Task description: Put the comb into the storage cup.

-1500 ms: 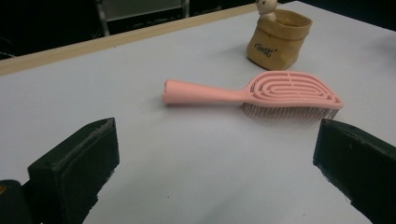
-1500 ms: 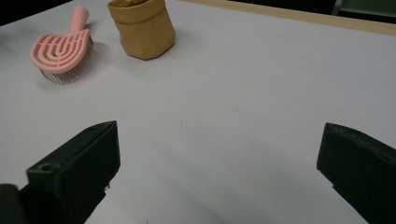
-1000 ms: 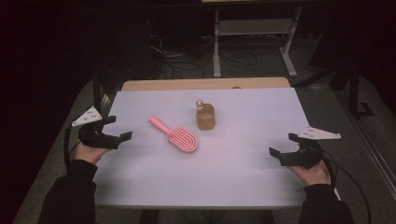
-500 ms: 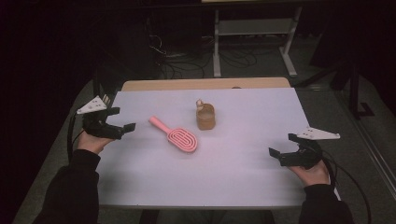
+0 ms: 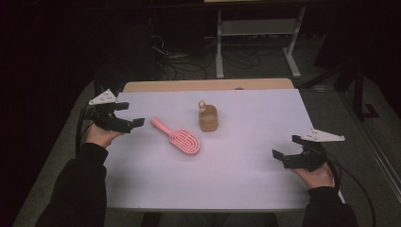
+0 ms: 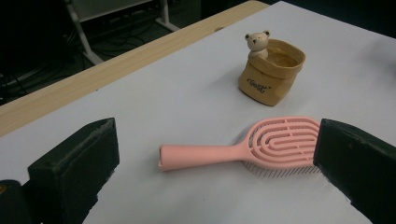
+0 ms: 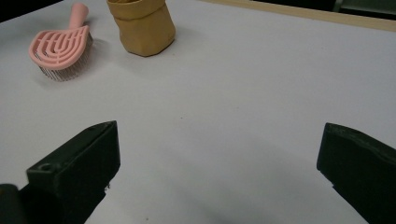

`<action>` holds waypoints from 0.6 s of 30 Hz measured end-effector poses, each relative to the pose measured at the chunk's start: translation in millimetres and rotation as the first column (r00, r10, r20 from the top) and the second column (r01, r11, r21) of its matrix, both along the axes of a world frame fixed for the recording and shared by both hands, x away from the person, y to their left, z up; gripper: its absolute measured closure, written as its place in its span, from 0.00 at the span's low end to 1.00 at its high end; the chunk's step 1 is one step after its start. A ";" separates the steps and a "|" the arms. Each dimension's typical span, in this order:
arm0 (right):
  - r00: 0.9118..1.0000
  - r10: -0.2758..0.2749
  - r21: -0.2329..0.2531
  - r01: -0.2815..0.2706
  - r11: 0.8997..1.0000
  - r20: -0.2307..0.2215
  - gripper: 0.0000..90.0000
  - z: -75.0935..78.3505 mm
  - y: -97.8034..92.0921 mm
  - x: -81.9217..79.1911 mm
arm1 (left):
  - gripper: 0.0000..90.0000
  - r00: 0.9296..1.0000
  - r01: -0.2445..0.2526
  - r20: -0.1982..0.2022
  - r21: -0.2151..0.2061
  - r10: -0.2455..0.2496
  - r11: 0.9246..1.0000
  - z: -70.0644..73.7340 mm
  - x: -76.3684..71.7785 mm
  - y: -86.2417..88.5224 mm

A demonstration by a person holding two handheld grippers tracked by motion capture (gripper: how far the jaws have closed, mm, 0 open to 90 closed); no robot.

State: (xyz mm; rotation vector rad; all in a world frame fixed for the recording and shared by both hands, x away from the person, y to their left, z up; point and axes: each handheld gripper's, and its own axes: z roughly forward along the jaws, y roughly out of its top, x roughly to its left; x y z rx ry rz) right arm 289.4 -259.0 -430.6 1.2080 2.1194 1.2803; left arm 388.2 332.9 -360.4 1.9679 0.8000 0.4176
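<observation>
1. The left gripper (image 5: pixel 131 118) hovers over the left edge of the white table (image 5: pixel 246 179), its jaws wide apart and holding nothing, pointing toward the handle of the pink plastic hairbrush with an oval slotted head (image 5: pixel 178 137).
2. Compared with a second ago, this gripper has moved up and inward: it sat lower down the left edge then, was higher and closer to the brush half a second ago, and now stands just short of the handle tip without touching it.
3. In the left gripper view the hairbrush (image 6: pixel 252 147) lies between the two black jaws, farther out on the table, handle end toward the left jaw and head near the right jaw, bristles down on the surface.
4. The brush has not shifted across the earlier frames; it lies slantwise left of centre, handle toward the far left.
5. Just beyond its head stands the tan bag-shaped holder with a small bear figure at its rim (image 5: pixel 207 118), upright, near the brush but apart from it, also unmoved.
6. The right gripper (image 5: pixel 289 151) rests in the person's hand near the right front corner, jaws spread and empty, well apart from both objects; its place matches the earlier frames.
7. In the right gripper view the brush (image 7: pixel 60 45) and holder (image 7: pixel 142 25) sit far off at upper left.
</observation>
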 end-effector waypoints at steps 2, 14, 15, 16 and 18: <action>1.000 0.000 0.001 0.000 1.000 0.002 0.00 0.0 -0.1 0.1 | 0.00 1.000 0.000 -0.005 0.004 0.000 1.000 1.1 3.1 -2.8; 1.000 0.002 0.002 -0.002 1.000 0.003 0.00 -0.1 -0.2 0.4 | 0.02 0.999 -0.007 -0.038 0.028 0.008 1.000 10.8 25.6 -15.9; 1.000 0.002 0.001 -0.002 1.000 0.002 0.00 -0.2 -0.2 0.5 | 0.02 0.999 -0.001 -0.041 0.027 0.003 1.000 10.9 27.6 -17.3; 1.000 0.003 0.001 -0.003 1.000 0.003 0.00 -0.2 -0.1 0.6 | 0.02 0.999 0.001 -0.043 0.031 0.000 1.000 10.9 29.3 -19.1; 1.000 0.004 0.000 -0.004 1.000 0.002 0.00 -0.3 0.2 0.7 | 0.03 0.999 0.008 -0.049 0.034 -0.007 0.999 10.2 33.1 -21.8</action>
